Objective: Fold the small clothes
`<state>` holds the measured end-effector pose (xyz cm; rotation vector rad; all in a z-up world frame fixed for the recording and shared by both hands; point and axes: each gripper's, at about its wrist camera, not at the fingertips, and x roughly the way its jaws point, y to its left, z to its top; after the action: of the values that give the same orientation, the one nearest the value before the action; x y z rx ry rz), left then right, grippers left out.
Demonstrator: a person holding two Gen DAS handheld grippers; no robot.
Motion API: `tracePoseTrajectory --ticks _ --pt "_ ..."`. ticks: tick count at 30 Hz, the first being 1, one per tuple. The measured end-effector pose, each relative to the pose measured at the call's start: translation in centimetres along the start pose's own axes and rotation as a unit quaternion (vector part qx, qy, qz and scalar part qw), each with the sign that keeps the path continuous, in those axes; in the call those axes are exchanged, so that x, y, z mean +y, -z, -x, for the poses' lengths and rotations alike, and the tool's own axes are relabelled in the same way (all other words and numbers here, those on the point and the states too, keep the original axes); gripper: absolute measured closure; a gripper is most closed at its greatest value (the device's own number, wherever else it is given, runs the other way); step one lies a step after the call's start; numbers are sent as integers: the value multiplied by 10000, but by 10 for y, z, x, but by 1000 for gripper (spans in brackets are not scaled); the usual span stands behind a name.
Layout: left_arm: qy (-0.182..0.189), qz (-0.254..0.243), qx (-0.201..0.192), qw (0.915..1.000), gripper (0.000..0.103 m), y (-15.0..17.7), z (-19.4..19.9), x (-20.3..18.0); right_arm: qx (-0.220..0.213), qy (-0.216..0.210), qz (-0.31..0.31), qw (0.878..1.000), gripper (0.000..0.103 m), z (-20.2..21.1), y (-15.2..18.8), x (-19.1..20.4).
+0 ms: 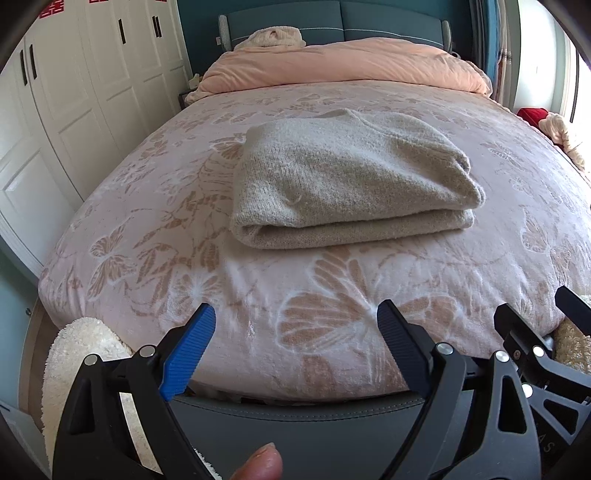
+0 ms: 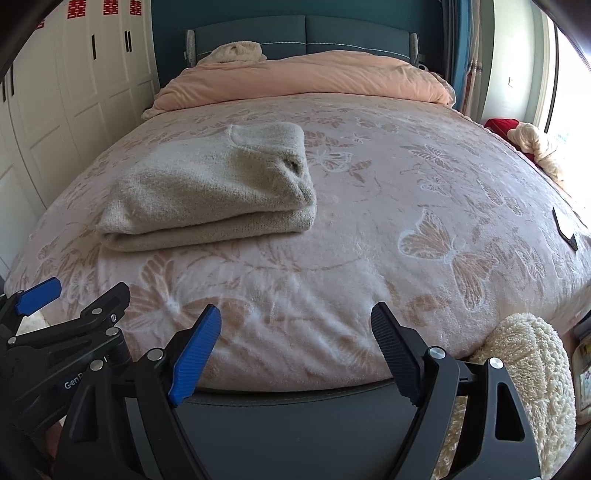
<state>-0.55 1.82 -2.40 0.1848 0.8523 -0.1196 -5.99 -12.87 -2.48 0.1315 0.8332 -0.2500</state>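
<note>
A beige knitted sweater [image 1: 343, 181] lies folded into a thick rectangle on the pink butterfly-patterned bed cover [image 1: 147, 236]. It also shows in the right wrist view [image 2: 210, 188], left of centre. My left gripper [image 1: 297, 325] is open and empty, held back over the foot of the bed, well short of the sweater. My right gripper [image 2: 295, 325] is open and empty too, at the foot edge, to the right of the sweater. The right gripper's fingers [image 1: 517, 325] show at the right edge of the left wrist view.
A peach duvet [image 1: 343, 66] is bunched at the blue headboard [image 1: 332, 22]. White wardrobe doors [image 1: 74, 92] run along the left. A dark flat object [image 2: 565, 229] lies on the bed's right side. Fluffy cream fabric [image 2: 524, 369] hangs off the foot corner. Red and cream items [image 2: 524, 140] sit at the far right.
</note>
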Motion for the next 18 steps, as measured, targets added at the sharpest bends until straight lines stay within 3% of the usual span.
tracePoseTrajectory --ticks 18 --pt "-26 -25 -56 10000 16 2 3 -2 -13 -23 -164 9999 22 1 0 -2"
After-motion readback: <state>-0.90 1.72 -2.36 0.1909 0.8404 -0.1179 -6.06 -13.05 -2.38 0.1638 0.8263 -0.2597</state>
